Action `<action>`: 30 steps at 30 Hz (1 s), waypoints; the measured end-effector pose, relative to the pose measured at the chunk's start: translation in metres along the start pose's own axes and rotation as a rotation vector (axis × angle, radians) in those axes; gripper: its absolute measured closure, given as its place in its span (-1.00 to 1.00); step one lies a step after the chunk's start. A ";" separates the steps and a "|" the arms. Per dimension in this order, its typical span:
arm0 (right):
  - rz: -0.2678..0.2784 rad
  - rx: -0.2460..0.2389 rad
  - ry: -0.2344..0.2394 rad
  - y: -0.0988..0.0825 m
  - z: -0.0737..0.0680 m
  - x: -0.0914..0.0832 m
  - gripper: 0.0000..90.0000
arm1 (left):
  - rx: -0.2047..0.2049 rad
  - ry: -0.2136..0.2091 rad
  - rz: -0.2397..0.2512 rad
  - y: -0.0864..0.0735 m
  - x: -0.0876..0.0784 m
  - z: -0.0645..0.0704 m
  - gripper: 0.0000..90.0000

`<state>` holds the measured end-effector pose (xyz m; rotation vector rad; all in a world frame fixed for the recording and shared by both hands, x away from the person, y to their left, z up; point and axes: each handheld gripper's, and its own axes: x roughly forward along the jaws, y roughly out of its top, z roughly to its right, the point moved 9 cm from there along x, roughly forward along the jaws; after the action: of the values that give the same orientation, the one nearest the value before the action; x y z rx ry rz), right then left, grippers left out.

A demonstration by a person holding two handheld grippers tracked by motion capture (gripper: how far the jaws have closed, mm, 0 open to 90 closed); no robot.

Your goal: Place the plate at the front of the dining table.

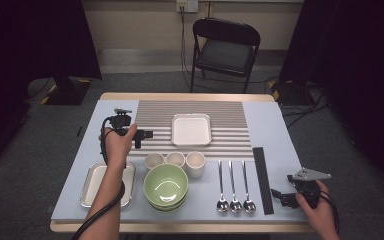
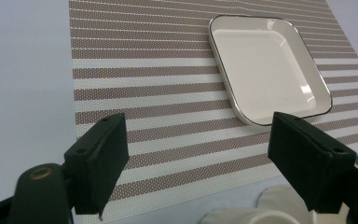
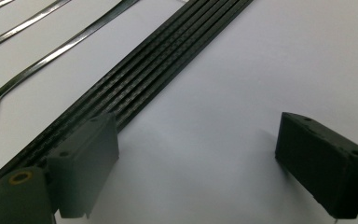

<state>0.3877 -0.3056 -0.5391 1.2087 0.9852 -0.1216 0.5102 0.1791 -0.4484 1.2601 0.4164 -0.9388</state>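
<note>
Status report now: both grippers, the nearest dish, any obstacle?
Left gripper open, empty, over striped placemat. Right gripper open, empty, beside black strip. White square plate untouched. Nothing between jaws.

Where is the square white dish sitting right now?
In the high view the square white dish lies on the striped placemat, behind the three small cups; the left gripper is just to its left, open.
</note>
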 end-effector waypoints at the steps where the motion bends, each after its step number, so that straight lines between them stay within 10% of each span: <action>1: 0.000 0.000 0.000 0.000 0.000 0.000 -0.73 | 0.000 -0.001 0.000 0.000 0.000 0.000 -0.56; 30: 0.000 0.001 0.002 0.000 0.000 0.000 -0.73 | -0.003 -0.013 0.017 -0.016 -0.016 -0.011 -0.56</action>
<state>0.3877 -0.3055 -0.5391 1.2096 0.9873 -0.1205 0.4910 0.1953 -0.4503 1.2523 0.3967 -0.9306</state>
